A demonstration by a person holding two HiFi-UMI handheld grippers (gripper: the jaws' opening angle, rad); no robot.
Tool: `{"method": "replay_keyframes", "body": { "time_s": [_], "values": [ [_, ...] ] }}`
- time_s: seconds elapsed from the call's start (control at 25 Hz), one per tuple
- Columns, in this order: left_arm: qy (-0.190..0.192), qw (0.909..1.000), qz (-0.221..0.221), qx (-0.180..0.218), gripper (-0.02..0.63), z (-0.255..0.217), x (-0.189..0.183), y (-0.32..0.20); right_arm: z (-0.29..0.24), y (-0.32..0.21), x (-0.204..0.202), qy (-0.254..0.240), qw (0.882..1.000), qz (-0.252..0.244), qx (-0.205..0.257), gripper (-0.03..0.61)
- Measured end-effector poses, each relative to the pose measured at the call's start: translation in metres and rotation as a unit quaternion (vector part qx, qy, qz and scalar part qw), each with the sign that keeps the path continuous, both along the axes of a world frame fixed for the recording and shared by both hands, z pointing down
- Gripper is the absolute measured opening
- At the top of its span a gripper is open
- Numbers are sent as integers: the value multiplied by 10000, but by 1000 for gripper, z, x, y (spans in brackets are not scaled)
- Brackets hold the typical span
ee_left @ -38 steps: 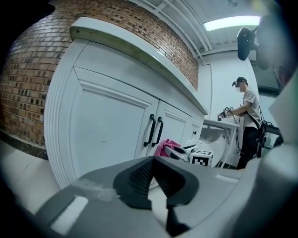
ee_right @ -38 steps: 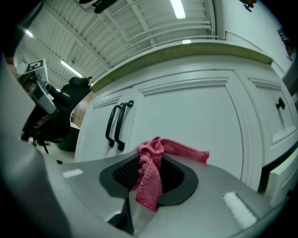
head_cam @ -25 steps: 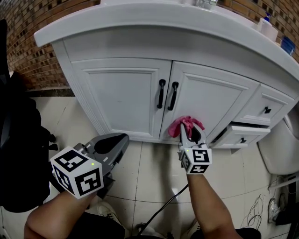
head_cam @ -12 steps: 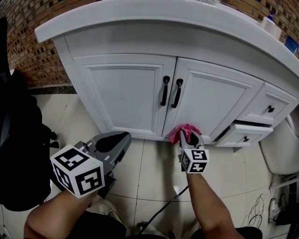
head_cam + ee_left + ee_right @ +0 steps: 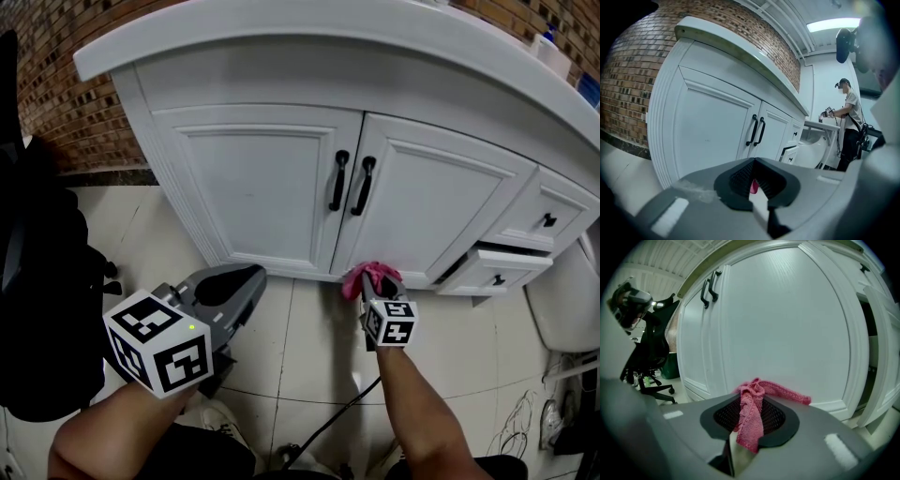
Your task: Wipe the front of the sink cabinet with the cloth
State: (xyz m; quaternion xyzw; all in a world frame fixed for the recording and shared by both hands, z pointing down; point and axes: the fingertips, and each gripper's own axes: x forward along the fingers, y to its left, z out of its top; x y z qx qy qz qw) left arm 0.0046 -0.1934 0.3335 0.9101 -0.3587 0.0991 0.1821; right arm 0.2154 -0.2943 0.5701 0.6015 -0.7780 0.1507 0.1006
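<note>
Right gripper view: cloth [image 5: 751, 422] in right hand-held gripper [image 5: 750, 404], tail pointing right.

No word, number, brand or sign can be read in any view. The marker cube [image 5: 155, 342] on the left gripper [image 5: 247, 279], at eight o'clock in the head view, and the marker cube [image 5: 392, 322] on the right gripper [image 5: 378, 281], at four o'clock, show only black-and-white square patterns, not letters or digits. The white bottle [image 5: 555, 58] on the countertop at two o'clock is too small and blurred for any print on it to be made out.
</note>
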Motion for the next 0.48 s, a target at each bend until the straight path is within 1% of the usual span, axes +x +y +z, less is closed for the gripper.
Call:
{"method": "replay_keyframes", "body": {
  "time_s": [0.12,0.2,0.32,0.48],
  "values": [
    [-26,10000,30,3,6,1,2,1,17,3,-5,-13,9994,-59,-340,103],
    [-45,10000,45,5,6,2,3,2,29,4,-3,-188,9983,-50,-552,103],
    [-54,10000,54,2,6,2,2,4,36,4,1,-402,9971,16,-639,103],
    [-6,10000,17,34,6,-3,-3,4,35,4,0,-436,9967,64,-680,103]
  ]
}}
